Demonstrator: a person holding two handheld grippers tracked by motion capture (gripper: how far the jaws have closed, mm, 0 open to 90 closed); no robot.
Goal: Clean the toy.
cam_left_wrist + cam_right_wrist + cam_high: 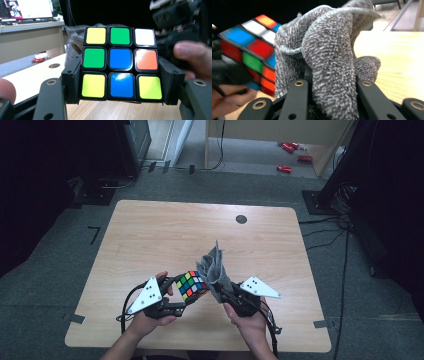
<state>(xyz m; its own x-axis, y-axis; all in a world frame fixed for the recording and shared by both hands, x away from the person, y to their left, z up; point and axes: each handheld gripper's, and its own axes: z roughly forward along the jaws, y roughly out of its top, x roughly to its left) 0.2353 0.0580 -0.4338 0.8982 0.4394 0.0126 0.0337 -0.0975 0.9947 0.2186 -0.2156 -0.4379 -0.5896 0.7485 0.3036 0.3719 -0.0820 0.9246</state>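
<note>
Nearest you, your left claw (pixel 181 296) is clamped on one puzzle cube (pixel 191 285), its jaws pressing the cube's two opposite sides, and the cube is lifted off the counter (pixel 150 235). In the left gripper view the cube (pixel 120 64) sits square between the jaws, one full face of nine stickers turned to the camera.

Just right of the cube, your right claw (pixel 223 294) grips one grey cloth (pixel 214 268); the cloth (pixel 329 57) bunches up out of the jaws and drapes over them, its folds against the cube's right side.

This looks like wiping the cube. To do it well, I would keep the left grip firm so the cube cannot twist, and drag the loose cloth across one face rather than pushing with the jaws. Turn the cube to offer the next face.

Count: one cube, one cloth, two claws. Well beyond the cube, one dark round spot (pixel 241 219) marks the counter's far side.
</note>
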